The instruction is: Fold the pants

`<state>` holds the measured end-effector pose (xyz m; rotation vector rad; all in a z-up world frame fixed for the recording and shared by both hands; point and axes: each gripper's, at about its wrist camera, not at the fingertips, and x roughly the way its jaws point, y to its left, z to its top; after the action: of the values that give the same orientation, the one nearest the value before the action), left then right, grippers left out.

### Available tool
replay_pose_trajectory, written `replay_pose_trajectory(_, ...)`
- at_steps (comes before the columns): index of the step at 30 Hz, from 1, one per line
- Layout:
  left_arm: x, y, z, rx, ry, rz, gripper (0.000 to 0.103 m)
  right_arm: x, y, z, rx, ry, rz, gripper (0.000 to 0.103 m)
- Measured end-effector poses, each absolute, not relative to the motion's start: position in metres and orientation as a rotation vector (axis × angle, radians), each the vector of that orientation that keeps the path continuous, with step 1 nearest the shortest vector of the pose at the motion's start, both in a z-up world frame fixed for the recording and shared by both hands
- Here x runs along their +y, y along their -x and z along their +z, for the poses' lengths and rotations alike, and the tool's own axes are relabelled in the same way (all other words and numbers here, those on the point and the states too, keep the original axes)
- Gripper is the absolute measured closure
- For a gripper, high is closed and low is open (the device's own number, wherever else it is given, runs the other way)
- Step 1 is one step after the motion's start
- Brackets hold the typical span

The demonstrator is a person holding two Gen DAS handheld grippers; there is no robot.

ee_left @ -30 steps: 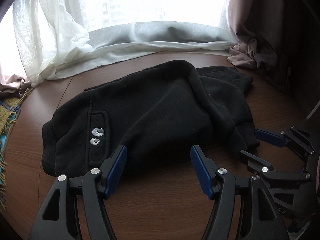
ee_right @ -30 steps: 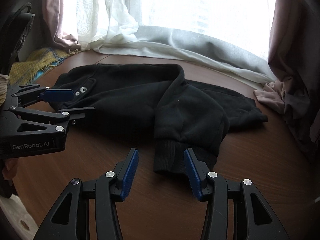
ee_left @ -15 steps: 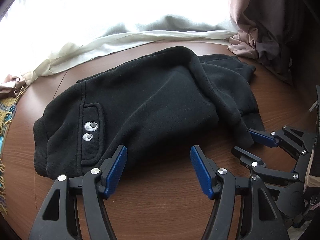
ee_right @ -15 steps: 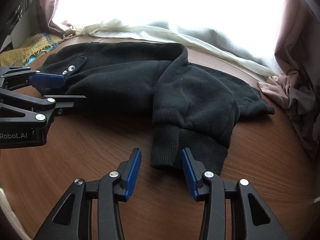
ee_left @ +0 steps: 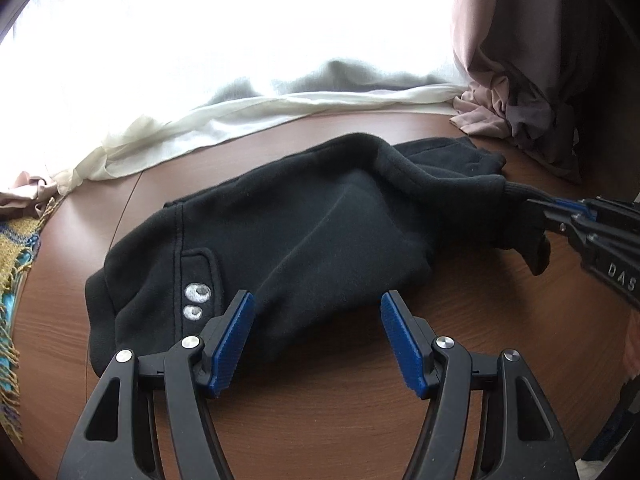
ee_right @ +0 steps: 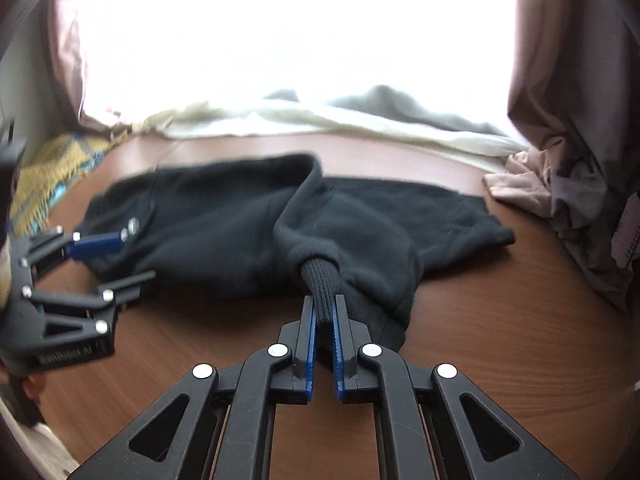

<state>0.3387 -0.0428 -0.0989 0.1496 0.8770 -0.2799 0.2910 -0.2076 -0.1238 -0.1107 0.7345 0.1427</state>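
Note:
Black fleece pants (ee_left: 320,232) lie partly folded on the round wooden table (ee_left: 320,420), waistband and a pocket flap with two silver snaps (ee_left: 196,300) to the left. My left gripper (ee_left: 316,332) is open and empty just in front of the near edge of the pants. My right gripper (ee_right: 324,312) is shut on the ribbed leg cuff (ee_right: 320,280) and holds it a little off the table; it shows at the right of the left wrist view (ee_left: 560,212). The left gripper shows at the left of the right wrist view (ee_right: 104,256).
White sheer curtain (ee_left: 240,120) lies along the table's far edge. A pinkish drape (ee_left: 520,112) bunches at the far right. A yellow and blue fringed cloth (ee_left: 12,264) hangs at the left edge. Bare wood (ee_right: 500,340) lies right of the pants.
My right gripper moved forward onto the leg cuff, shut on it and lifted it. My left gripper stayed open and moved a little closer to the pants.

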Motion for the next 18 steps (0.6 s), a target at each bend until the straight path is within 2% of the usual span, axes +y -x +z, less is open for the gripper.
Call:
replay_pose_trajectory(5, -0.05, -0.36, -0.077, 0.824, -0.108, -0.295, 0.037, -0.231, -0.31, -0.091, 0.682, 0.061, 0.105, 0.095)
replay_pose_trajectory(18, -0.095, -0.4, -0.053, 0.778, -0.139, -0.338, 0.035, -0.289, -0.375, -0.057, 0.666, 0.001, 0.029, 0.096)
